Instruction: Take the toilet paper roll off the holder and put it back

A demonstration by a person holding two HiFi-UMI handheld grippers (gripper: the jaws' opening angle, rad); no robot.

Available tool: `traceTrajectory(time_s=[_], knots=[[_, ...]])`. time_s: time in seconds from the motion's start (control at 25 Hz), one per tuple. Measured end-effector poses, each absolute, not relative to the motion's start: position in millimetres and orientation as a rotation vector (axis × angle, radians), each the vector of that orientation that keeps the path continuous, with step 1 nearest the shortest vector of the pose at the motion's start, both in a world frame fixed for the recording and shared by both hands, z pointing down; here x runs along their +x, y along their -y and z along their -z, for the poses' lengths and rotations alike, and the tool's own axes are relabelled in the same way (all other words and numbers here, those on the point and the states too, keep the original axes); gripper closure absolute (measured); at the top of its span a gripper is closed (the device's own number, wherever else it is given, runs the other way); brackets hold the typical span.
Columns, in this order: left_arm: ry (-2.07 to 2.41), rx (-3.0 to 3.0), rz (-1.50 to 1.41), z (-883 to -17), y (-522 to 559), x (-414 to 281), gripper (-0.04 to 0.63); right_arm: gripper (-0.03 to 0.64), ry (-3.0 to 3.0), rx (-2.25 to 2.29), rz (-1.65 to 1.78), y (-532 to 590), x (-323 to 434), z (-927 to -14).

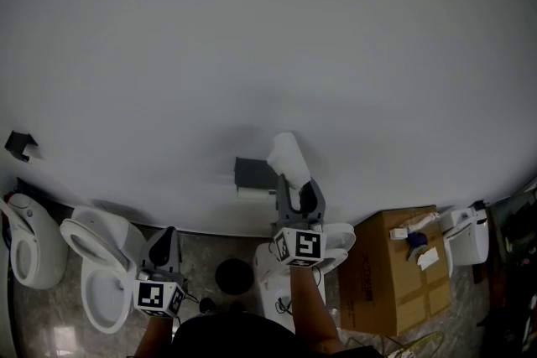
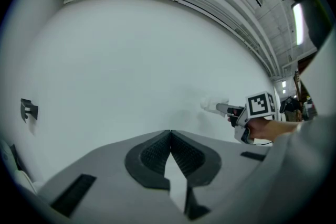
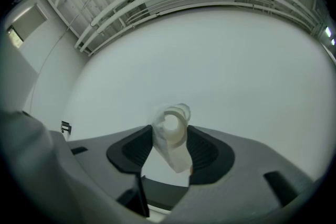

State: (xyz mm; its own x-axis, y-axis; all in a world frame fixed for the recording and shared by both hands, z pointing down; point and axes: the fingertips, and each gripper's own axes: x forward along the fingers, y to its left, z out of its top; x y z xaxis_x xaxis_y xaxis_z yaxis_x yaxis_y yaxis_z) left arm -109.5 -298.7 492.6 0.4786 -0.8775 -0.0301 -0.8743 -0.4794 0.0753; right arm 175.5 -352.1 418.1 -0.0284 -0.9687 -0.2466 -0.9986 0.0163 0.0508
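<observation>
The right claw (image 3: 170, 135) is gripping the toilet paper roll (image 1: 287, 153) at the holder's (image 1: 253, 173) 2 o'clock, while the left claw (image 2: 170, 135) is hanging closed, empty, at 7 o'clock.

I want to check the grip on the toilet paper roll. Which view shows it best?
The right gripper view: the toilet paper roll sits close, clamped between the jaws. The head view shows it small; the left gripper view, a distant white blob.

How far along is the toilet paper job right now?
Done: the toilet paper roll is off the wall holder. In hand: the right hand-held gripper grips it beside the holder. Remaining: putting it back. The left hand-held gripper is shut, empty.
</observation>
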Motion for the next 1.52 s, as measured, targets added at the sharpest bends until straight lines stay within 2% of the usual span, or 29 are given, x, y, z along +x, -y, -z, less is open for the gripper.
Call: traceTrajectory(time_s=[1.52], knots=[[1.620, 2.604, 0.122, -479.5, 303.1, -118.8, 0.592, 0.413, -2.288, -2.209, 0.048, 405.3, 176.8, -559.4]])
